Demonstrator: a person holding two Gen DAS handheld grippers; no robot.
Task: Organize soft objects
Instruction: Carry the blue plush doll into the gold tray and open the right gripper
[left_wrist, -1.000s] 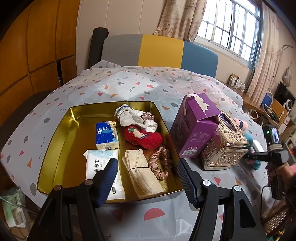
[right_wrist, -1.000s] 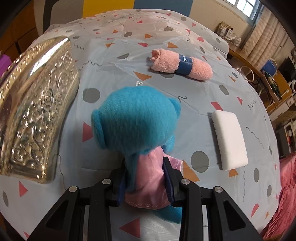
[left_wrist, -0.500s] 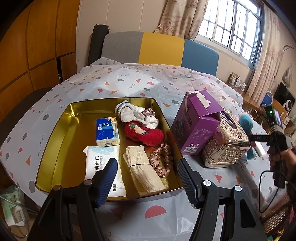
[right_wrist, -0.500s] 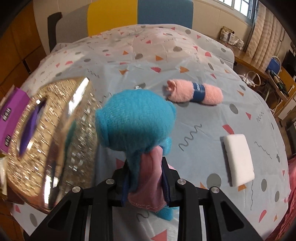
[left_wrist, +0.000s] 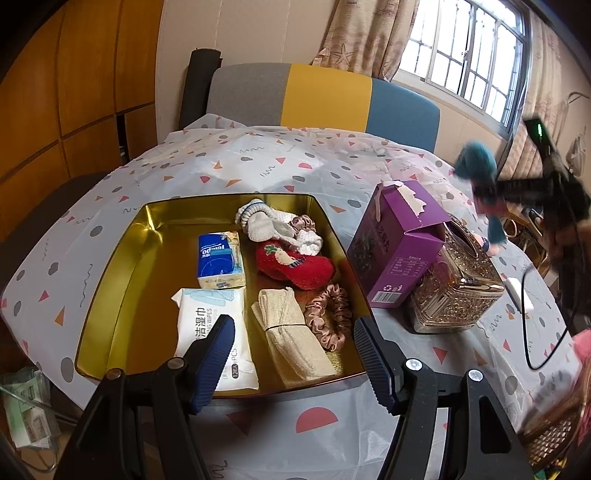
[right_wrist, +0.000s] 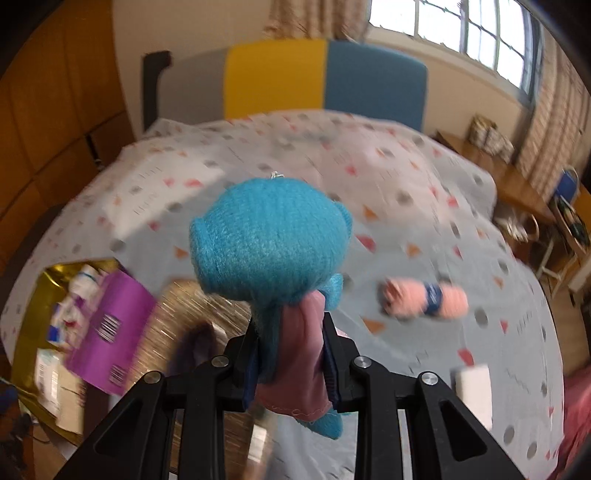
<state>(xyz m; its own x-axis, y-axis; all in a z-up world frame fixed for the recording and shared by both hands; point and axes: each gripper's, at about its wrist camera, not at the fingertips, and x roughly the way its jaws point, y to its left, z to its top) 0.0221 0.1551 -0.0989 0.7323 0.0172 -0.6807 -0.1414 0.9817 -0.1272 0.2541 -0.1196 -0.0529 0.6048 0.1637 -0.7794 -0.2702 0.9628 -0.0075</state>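
Right gripper (right_wrist: 290, 354) is clamped on a blue plush toy (right_wrist: 269, 240), pads squeezing its pink-dressed body w/ the big knit head sticking out past the fingertips. Toy is up in the air, clear of the table; right wrist view is pretty smeared so bg detail is rough. In the left wrist view you can spot the same toy as a blurry teal blob at about 2 o'clock, above the far side of the boxes.

Left gripper (left_wrist: 293, 354) hangs w/ jaws apart, nothing between them, over the near edge of the gold tin tray (left_wrist: 110, 295).

Tray contents, left wrist view:
- blue tissue pack (left_wrist: 220, 259) around the middle
- wet wipes pack (left_wrist: 214, 332) at 6 o'clock from it, partly behind the left finger
- white socks (left_wrist: 273, 227) toward 12 o'clock, w/ a small pinkish scrunchie just beside them
- red fuzzy sock (left_wrist: 295, 264) right below the white ones
- beige folded cloth (left_wrist: 291, 339) w/ a band around it, near edge
- pink satin scrunchie (left_wrist: 328, 317) touching the cloth on its 3 o'clock side

Outside the tray at 3 o'clock: purple carton (left_wrist: 397, 243), top flap torn open, then an ornate gold tissue box (left_wrist: 458, 280) right up against it.

Still loose on the patterned tablecloth (right_wrist: 406, 177) in the right wrist view: a rolled pink towel (right_wrist: 423, 297) w/ a blue band at 3 o'clock of the toy, and a white sponge-like block (right_wrist: 474, 391) at about 4 o'clock, well apart from the tray.
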